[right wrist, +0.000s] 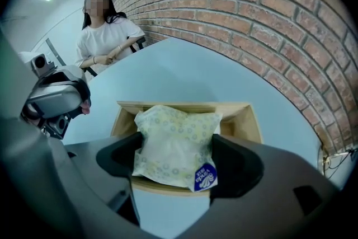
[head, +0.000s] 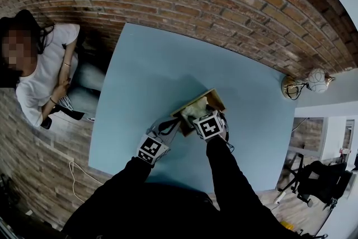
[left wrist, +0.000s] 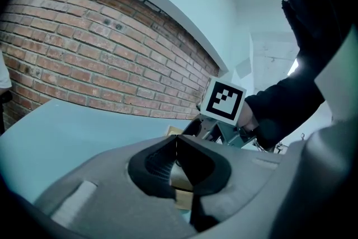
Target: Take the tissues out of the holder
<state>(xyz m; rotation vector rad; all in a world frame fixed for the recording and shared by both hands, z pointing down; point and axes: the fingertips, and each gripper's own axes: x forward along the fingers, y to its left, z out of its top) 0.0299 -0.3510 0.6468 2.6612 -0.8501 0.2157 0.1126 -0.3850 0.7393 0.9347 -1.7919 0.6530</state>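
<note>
Right gripper view, yellow-patterned tissue pack (right wrist: 174, 143) grasped by right gripper (right wrist: 175, 157), left gripper (left wrist: 177, 147) clamping wooden holder (right wrist: 184, 104)

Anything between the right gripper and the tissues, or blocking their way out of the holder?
Nothing visible. The tissues sit between the right gripper's jaws, pads touching both sides; the holder is open on top.

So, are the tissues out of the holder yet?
Not yet. Done: the left gripper seems clamped on the wooden holder, steadying it. In hand: the right gripper squeezes the tissue pack between its jaws, inside the holder. Left: lifting it out.
</note>
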